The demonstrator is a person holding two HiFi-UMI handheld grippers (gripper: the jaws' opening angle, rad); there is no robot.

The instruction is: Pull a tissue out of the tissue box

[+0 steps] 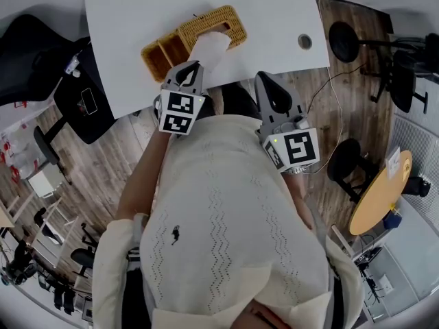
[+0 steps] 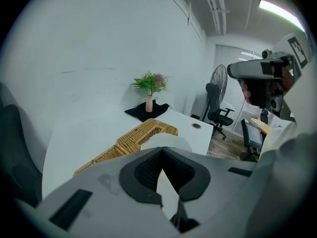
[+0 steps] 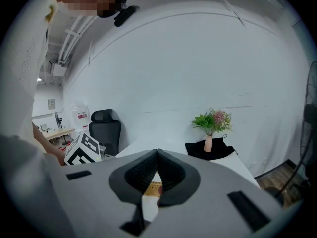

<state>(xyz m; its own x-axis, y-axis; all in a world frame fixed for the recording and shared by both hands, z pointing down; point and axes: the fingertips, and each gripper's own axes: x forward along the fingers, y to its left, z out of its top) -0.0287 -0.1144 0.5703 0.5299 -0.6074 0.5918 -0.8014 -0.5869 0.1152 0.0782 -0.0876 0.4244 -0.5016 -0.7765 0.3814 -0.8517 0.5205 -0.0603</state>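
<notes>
A woven wicker tissue box (image 1: pixel 171 43) lies on the white table (image 1: pixel 137 5). A white tissue (image 1: pixel 209 50) stretches out of its top slot toward me. My left gripper (image 1: pixel 193 66) is shut on the tissue's near end, just off the table's front edge. In the left gripper view the tissue (image 2: pixel 171 142) bulges behind the closed jaws of the left gripper (image 2: pixel 161 150), with the wicker box (image 2: pixel 143 133) beyond. My right gripper (image 1: pixel 264 77) hovers beside it to the right, shut, nothing between its jaws; its tips meet in the right gripper view too (image 3: pixel 157 152).
A cable hole (image 1: pixel 304 42) sits in the table's right part. A vase of flowers (image 2: pixel 149 103) on a black cloth stands at the far end. A black office chair (image 1: pixel 27 40) is at the left; stools (image 1: pixel 343 40) and a round wooden table (image 1: pixel 377 190) are at the right.
</notes>
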